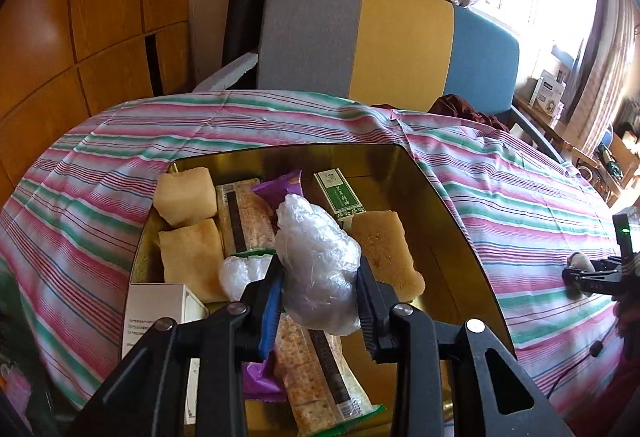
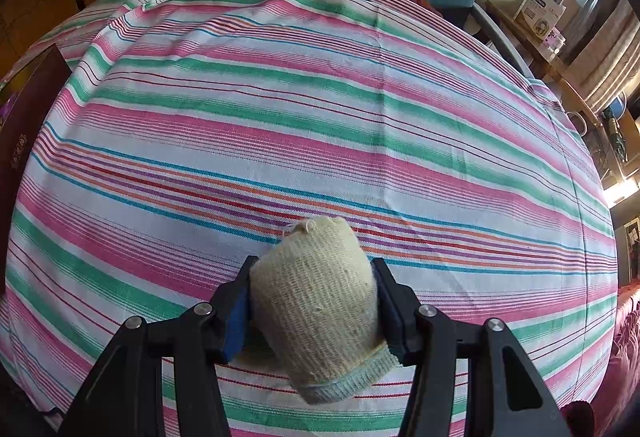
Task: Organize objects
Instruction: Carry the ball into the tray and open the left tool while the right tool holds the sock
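Observation:
In the left wrist view my left gripper (image 1: 320, 277) is shut on a crumpled clear plastic bag (image 1: 316, 253), held above a gold-lined box (image 1: 448, 221). The box holds cake pieces (image 1: 188, 197), a cracker pack (image 1: 248, 217), a purple wrapper (image 1: 280, 189), a green-and-white packet (image 1: 340, 197) and a second small plastic bundle (image 1: 240, 271). In the right wrist view my right gripper (image 2: 316, 301) is shut on a rolled cream knit glove (image 2: 320, 301) just above the striped cloth (image 2: 320, 117). That gripper also shows at the far right of the left wrist view (image 1: 580, 269).
A white carton (image 1: 160, 313) stands at the box's near left corner. The dark box side (image 2: 24, 133) shows at the left edge of the right wrist view. Behind the table stands a grey, yellow and blue chair (image 1: 400, 45); a cluttered shelf (image 1: 552, 97) lies by the window.

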Demonstrator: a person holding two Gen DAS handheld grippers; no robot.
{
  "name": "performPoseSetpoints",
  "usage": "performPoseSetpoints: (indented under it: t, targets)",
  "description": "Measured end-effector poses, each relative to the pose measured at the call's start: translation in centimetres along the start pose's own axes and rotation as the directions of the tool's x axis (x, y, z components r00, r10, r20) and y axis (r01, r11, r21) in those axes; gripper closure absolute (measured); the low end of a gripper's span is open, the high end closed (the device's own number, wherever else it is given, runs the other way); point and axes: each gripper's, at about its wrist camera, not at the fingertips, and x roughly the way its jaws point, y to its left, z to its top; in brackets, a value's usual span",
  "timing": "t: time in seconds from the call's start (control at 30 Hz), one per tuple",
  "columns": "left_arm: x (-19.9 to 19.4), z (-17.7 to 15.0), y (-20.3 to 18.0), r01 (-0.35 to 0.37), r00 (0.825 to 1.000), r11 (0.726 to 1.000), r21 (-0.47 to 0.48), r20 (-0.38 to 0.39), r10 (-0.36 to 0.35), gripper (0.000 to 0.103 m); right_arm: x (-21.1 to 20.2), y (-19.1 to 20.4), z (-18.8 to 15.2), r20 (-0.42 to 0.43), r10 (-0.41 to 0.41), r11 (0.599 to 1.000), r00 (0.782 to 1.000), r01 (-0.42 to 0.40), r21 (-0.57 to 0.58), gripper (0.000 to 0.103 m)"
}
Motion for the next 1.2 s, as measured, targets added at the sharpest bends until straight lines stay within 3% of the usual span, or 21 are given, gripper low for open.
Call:
performPoseSetpoints:
  t: [0.07, 0.2, 0.4, 0.77, 0.87, 0.93, 1.0, 1.2]
  targets:
    - [0.6, 0.3, 0.1, 0.001, 1.0, 1.0, -0.001, -0.01, -0.001, 0.069, 0.0, 0.0, 0.0, 0.0, -0.001, 1.0, 1.0, 0.001, 0.0, 0.048]
    - [2.0, 1.2, 1.7, 0.055, 0.996, 0.993, -0.105, -0.068, -0.063, 0.069, 0.0, 0.0, 0.0, 0.0, -0.002, 1.0, 1.0, 0.002, -0.002, 0.048]
    - [3.3, 2.4, 3.0, 0.104, 0.988, 0.977, -0.188, -0.092, -0.123, 0.069, 0.0, 0.0, 0.0, 0.001, -0.003, 1.0, 1.0, 0.003, -0.005, 0.048]
    - [7.9, 2.2, 1.6, 0.022, 0.981, 0.993, -0.12, -0.189, -0.044, 0.066, 0.0, 0.1, 0.0, 0.002, -0.007, 1.0, 1.0, 0.007, -0.009, 0.048]
    - [7.7, 1.6, 1.2, 0.005, 0.984, 0.996, -0.091, -0.175, -0.021, 0.06, 0.0, 0.1, 0.0, 0.002, -0.008, 1.0, 1.0, 0.008, -0.007, 0.048]
    - [7.3, 1.6, 1.1, 0.004, 0.988, 0.997, -0.08, -0.154, -0.016, 0.045, 0.0, 0.1, 0.0, 0.001, -0.008, 1.0, 1.0, 0.008, -0.007, 0.048]
    - [7.0, 1.8, 0.9, -0.015, 0.991, 0.998, -0.062, -0.136, 0.007, 0.038, 0.0, 0.1, 0.0, 0.002, -0.009, 1.0, 1.0, 0.009, -0.007, 0.048]
    - [4.7, 1.8, 0.8, -0.052, 0.997, 0.998, -0.028, -0.062, 0.05, 0.039, 0.1, 0.1, 0.0, 0.002, -0.01, 1.0, 1.0, 0.01, -0.01, 0.048]
